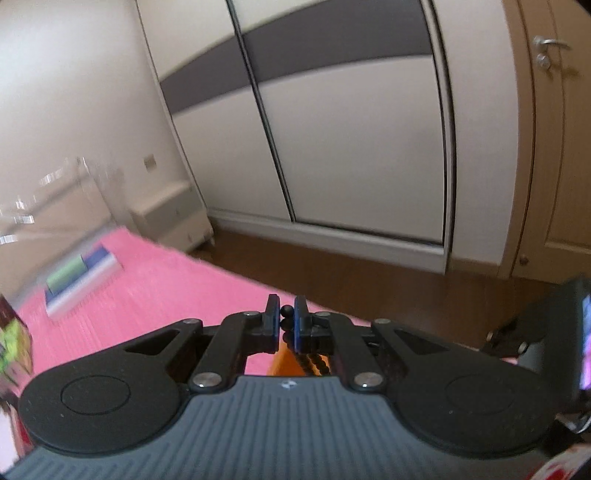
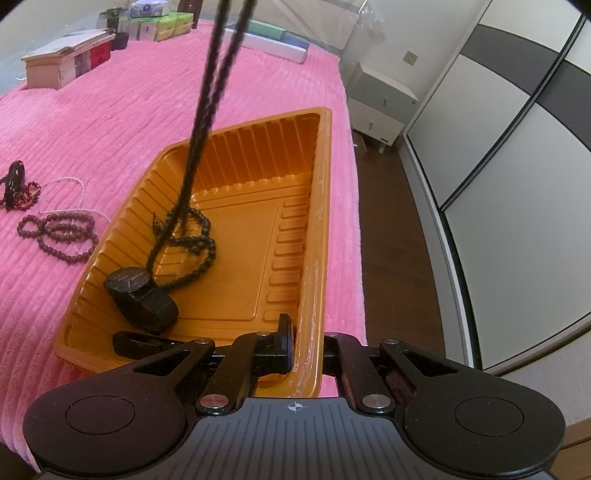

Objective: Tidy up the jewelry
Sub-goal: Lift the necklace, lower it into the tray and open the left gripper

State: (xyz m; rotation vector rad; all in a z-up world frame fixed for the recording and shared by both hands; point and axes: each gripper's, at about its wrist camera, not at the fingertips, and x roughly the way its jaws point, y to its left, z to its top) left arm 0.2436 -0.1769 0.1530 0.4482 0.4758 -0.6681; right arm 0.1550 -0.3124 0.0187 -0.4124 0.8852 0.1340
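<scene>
My left gripper (image 1: 286,320) is shut on a black bead necklace (image 1: 286,311), held up in the air; its strands hang under the jaws (image 1: 314,360). In the right wrist view the same necklace (image 2: 207,110) drops from above into the orange plastic tray (image 2: 236,177), its lower end coiled on the tray floor (image 2: 194,236). A black watch (image 2: 140,299) and another black piece (image 2: 135,343) lie in the tray's near corner. My right gripper (image 2: 307,334) is shut on the tray's near right rim. Brown beads (image 2: 55,232), a pearl strand (image 2: 74,184) and dark red beads (image 2: 18,190) lie on the pink cloth (image 2: 92,118).
A wooden box (image 2: 66,61), small cartons (image 2: 166,27) and stacked books (image 2: 275,42) stand at the far end of the cloth. The table's edge runs just right of the tray, with wooden floor (image 2: 391,240), a white cabinet (image 2: 380,107) and a sliding wardrobe (image 1: 351,129) beyond.
</scene>
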